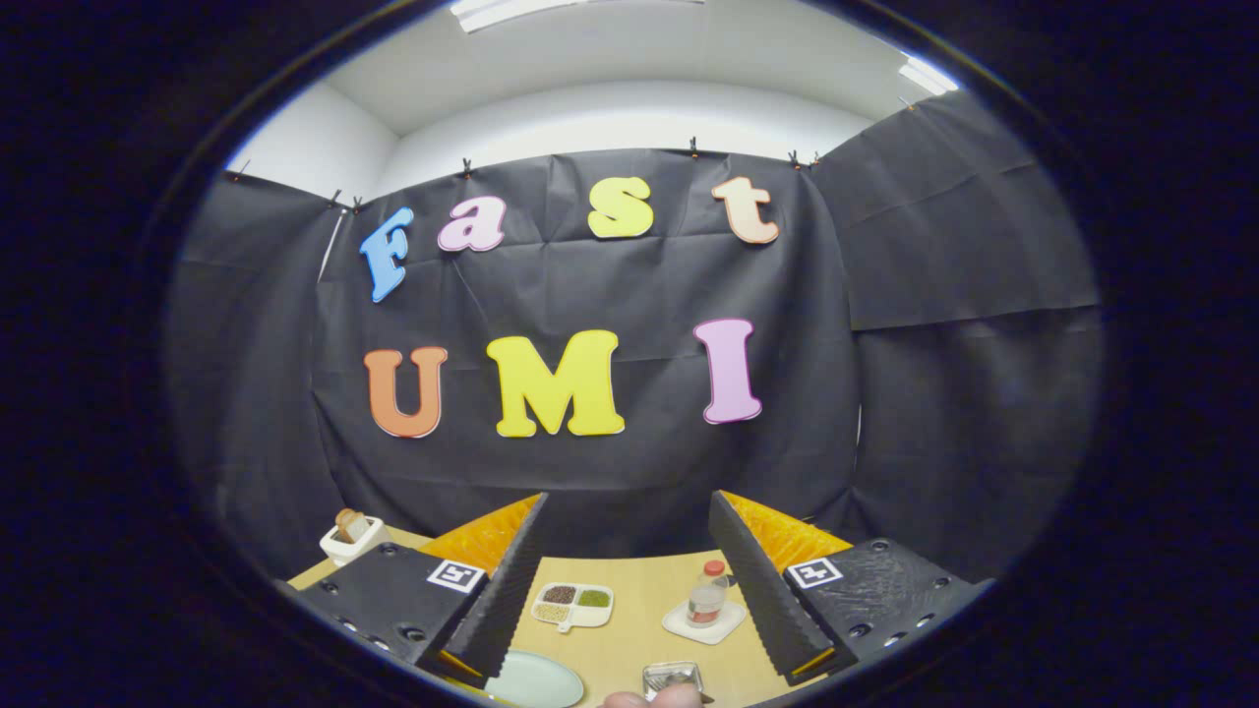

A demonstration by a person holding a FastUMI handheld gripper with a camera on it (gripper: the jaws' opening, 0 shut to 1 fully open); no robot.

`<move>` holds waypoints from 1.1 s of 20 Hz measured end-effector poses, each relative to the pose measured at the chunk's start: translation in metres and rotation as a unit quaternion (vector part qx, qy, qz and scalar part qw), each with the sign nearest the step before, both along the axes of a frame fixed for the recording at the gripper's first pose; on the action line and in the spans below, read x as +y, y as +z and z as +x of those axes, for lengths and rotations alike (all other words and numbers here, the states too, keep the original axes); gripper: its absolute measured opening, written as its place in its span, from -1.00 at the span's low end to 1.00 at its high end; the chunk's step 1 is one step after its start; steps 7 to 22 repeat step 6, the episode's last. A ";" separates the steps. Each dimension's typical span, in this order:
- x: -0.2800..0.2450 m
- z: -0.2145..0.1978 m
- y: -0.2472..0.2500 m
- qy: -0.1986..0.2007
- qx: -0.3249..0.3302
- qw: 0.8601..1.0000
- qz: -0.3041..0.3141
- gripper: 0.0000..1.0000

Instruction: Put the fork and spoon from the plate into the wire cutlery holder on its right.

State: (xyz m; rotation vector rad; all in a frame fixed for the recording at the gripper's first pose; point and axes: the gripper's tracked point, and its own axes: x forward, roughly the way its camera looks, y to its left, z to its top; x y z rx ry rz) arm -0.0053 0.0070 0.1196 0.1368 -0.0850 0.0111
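- My tool hangs released above the worktop, grasping nothing.
- Plate and wire holder lie below; cutlery unclear, so I'd check first.

The light wooden tabletop shows a pale tan, even grain. On it, a pale green round plate sits nearest; beyond the plate, a white divided dish holds dark brown, green and beige fillings. Right of that dish, a clear bottle with a red cap stands on a white square coaster. The gripper, fingers parted, bears black-and-white square markers.
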 end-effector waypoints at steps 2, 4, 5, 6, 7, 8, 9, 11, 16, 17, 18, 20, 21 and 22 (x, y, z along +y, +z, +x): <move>0.000 0.000 -0.001 0.005 -0.004 1.000 0.001 0.91; 0.000 0.000 -0.001 0.005 -0.009 1.000 0.000 0.91; 0.002 -0.001 -0.002 0.009 -0.008 1.000 -0.001 0.91; 0.003 -0.001 -0.003 0.013 -0.008 1.000 -0.001 0.91; 0.003 -0.001 -0.003 0.013 -0.008 1.000 -0.001 0.91; 0.003 -0.001 -0.003 0.013 -0.008 1.000 -0.001 0.91; 0.003 -0.001 -0.003 0.013 -0.008 1.000 -0.001 0.91; 0.003 -0.001 -0.003 0.013 -0.008 1.000 -0.001 0.91; 0.003 -0.001 -0.003 0.013 -0.008 1.000 -0.001 0.91; 0.003 -0.001 -0.003 0.013 -0.008 1.000 -0.001 0.91; 0.003 -0.001 -0.003 0.013 -0.008 1.000 -0.001 0.91; 0.003 -0.001 -0.003 0.013 -0.008 1.000 -0.001 0.91; 0.003 -0.001 -0.003 0.013 -0.008 1.000 -0.001 0.91; 0.003 -0.001 -0.003 0.013 -0.008 1.000 -0.001 0.91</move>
